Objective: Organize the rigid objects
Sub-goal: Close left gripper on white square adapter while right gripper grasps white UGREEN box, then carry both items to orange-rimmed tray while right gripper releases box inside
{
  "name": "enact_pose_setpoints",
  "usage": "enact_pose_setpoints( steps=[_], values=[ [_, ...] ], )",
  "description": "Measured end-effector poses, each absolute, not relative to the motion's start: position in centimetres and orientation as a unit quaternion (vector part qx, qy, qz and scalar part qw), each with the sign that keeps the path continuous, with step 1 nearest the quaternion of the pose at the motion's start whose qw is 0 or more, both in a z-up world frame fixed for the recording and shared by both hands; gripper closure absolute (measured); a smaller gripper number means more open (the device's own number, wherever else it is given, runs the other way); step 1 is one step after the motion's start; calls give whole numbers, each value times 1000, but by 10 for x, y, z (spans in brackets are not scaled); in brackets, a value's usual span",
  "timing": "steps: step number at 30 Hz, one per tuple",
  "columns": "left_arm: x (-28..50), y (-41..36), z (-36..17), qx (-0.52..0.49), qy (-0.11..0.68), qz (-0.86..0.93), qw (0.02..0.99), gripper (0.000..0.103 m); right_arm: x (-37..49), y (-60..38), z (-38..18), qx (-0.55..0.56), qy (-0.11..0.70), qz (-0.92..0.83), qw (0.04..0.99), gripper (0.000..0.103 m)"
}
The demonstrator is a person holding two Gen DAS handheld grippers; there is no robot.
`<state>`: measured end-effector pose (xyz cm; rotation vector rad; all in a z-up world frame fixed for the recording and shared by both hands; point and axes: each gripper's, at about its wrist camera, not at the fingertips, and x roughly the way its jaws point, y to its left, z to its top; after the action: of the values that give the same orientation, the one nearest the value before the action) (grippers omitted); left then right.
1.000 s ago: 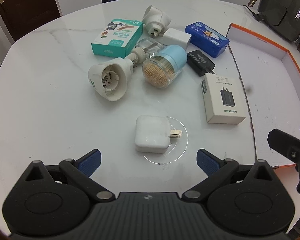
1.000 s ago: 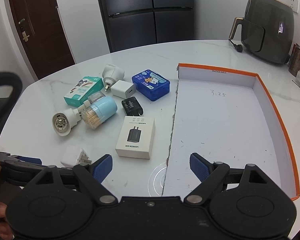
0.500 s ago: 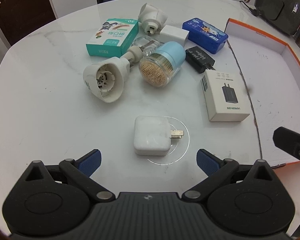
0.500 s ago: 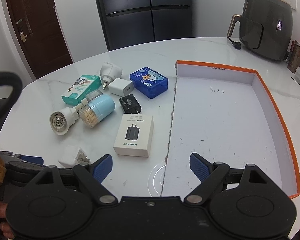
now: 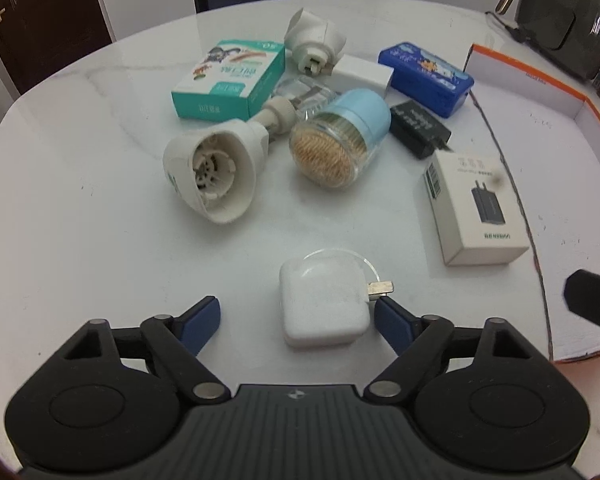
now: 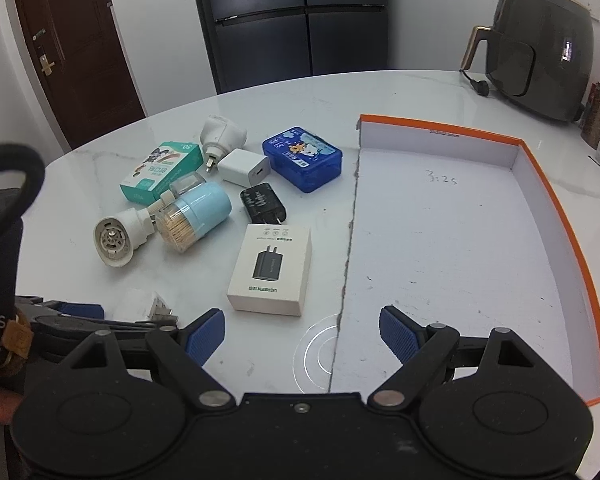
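A white plug charger (image 5: 321, 300) lies on the white marble table between the blue fingertips of my open left gripper (image 5: 298, 320), its prongs by the right fingertip (image 5: 391, 322); it also shows in the right wrist view (image 6: 140, 304). My right gripper (image 6: 301, 334) is open and empty above the left edge of the orange-rimmed white tray (image 6: 559, 216). Beyond lie a white charger box (image 6: 272, 268), a blue-capped toothpick jar (image 6: 196, 216), a white socket adapter (image 6: 120, 236), a black charger (image 6: 262, 202), a blue case (image 6: 303, 158) and a teal box (image 6: 162, 170).
A second white plug (image 6: 222, 138) and a small white charger cube (image 6: 244, 166) lie at the back of the pile. A dark air fryer (image 6: 535, 44) stands at the table's far right. A fridge and a door are behind the table.
My left gripper has moved forward and down, so the white plug charger now sits between its fingertips. The right gripper has barely shifted.
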<state>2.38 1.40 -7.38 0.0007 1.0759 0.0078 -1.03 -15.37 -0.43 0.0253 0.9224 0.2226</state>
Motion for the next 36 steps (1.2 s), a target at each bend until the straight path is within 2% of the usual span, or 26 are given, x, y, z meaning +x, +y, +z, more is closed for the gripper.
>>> enact_pose_setpoints(
  steps=[3,5,18,20,21,22,23,28,36],
  values=[
    [23,14,-72,9,494,-6,869,35,-4,-148,-9,11,445,112,888,4],
    [22,13,-71,11,484,-16,875,52,3,-141,-13,5,447,114,887,4],
    [19,37,-65,-34,475,-8,879,52,63,-105,-44,-9,483,89,871,6],
    [20,40,-63,-39,476,-4,879,52,69,-101,-50,-15,491,84,867,14],
    [21,42,-63,-42,477,-3,878,52,72,-99,-53,-16,497,87,863,24],
    [22,43,-62,-44,476,0,878,52,75,-98,-56,-19,504,87,859,30],
    [23,44,-61,-47,476,3,878,52,76,-96,-58,-21,507,86,857,32],
    [26,46,-54,-55,471,12,880,52,71,-96,-51,-26,499,96,861,33],
    [28,39,-34,-54,458,24,887,52,50,-110,-9,-17,461,110,880,33]
  ],
)
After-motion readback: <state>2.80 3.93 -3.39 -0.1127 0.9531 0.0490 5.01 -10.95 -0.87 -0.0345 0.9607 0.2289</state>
